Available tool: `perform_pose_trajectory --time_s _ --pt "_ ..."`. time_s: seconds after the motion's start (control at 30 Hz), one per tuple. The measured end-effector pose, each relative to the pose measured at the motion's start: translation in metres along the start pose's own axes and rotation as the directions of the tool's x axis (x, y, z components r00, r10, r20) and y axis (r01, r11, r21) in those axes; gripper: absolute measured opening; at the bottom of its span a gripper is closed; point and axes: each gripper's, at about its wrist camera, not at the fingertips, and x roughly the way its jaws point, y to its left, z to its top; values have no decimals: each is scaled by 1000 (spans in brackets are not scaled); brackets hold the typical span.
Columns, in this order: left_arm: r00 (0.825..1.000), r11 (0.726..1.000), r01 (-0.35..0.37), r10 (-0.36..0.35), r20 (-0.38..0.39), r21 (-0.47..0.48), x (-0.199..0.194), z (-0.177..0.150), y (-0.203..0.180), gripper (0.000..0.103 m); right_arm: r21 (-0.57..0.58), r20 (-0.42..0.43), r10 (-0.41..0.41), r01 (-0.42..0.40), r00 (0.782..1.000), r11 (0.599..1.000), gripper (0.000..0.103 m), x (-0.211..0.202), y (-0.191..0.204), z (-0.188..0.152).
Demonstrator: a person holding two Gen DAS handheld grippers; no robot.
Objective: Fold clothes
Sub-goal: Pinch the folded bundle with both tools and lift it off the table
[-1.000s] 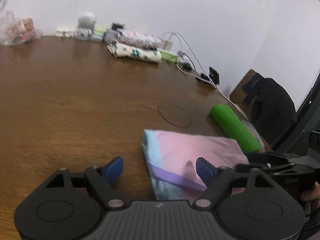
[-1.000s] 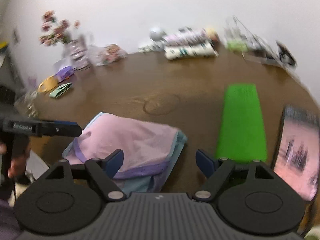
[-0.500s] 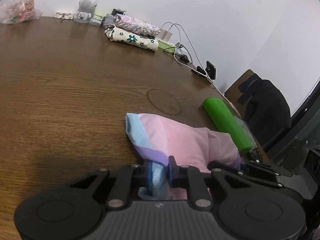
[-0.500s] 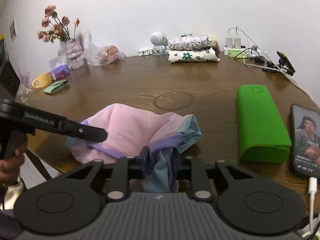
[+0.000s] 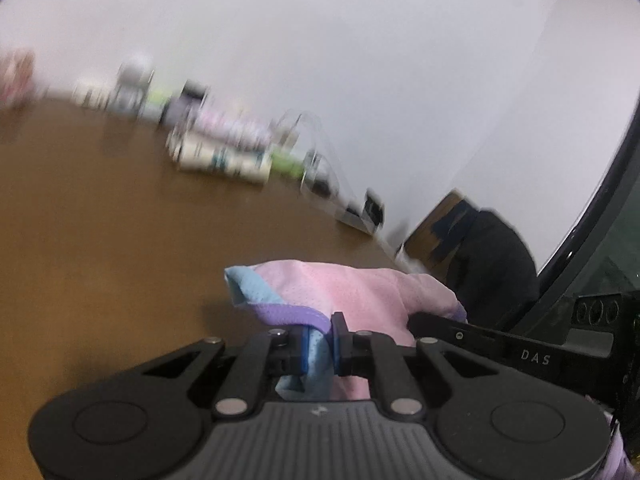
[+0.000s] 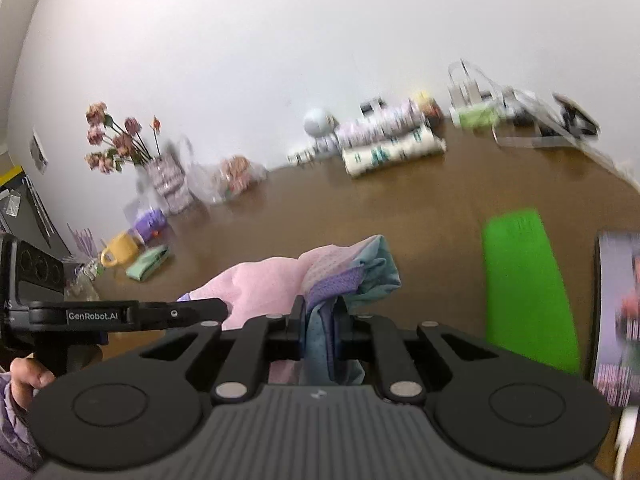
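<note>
Both views blurred by motion. Left claw clamped tight on the blue-and-purple edge of the pink garment, cloth bunched between its blue pads. Right claw likewise closed on a wad of the same garment at its purple and teal hem. The garment spans between the two claws, over the near edge of the brown worktop; whether its middle touches the wood, cannot tell. In the right view the left claw enters from the left side, its finger tip against the pink cloth, a hand on its handle. Green folded item lies flat to the right of the garment, a phone just beyond it. At the far wall: rolled floral cloths, a vase of flowers, a yellow mug.
</note>
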Motion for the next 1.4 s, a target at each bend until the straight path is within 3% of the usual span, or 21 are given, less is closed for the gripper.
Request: perform_pose_trajectory --time_s 0.13,0.27,0.4,0.57,0.67,0.83,1.03,1.07,1.17,1.23,1.27,1.37,1.4 --pt "995 993 6 -18 103 117 -2 75 -8 9 -92 50 25 -20 998 996 11 8 17 74" --pt "987 987 -3 -22 157 159 20 157 -2 9 -143 105 42 -26 994 989 11 32 22 165" --pt "986 984 -16 -14 165 177 61 224 12 9 -145 90 37 -24 995 989 11 84 13 245" --pt "991 984 -46 22 136 174 128 277 50 9 -119 32 -6 10 999 993 11 170 -18 303" --pt "994 989 -57 44 99 135 171 289 78 9 -101 -14 -36 34 999 994 11 221 -43 315" --pt "998 995 -61 59 28 82 238 288 123 9 -51 -96 -89 85 991 995 11 296 -90 307" --pt "993 993 -108 110 -40 48 278 261 159 11 -87 -54 -135 130 989 988 12 303 -104 303" --pt "992 992 -116 118 -39 46 280 256 166 16 -93 -46 -142 137 989 986 13 304 -106 303" --pt "991 991 -126 127 -30 46 281 249 180 32 -111 -23 -164 160 986 981 31 306 -113 301" --pt "993 992 -118 119 -24 54 277 250 184 41 -123 -7 -178 175 984 977 52 308 -117 300" --pt "992 990 -119 121 -17 75 273 253 183 45 -129 1 -185 183 983 975 53 309 -119 299" --pt "982 970 -185 178 57 161 256 261 175 46 -146 25 -205 206 978 968 46 312 -126 298" --pt "975 960 -213 198 98 180 253 264 172 46 -151 33 -212 214 977 965 35 312 -128 297"
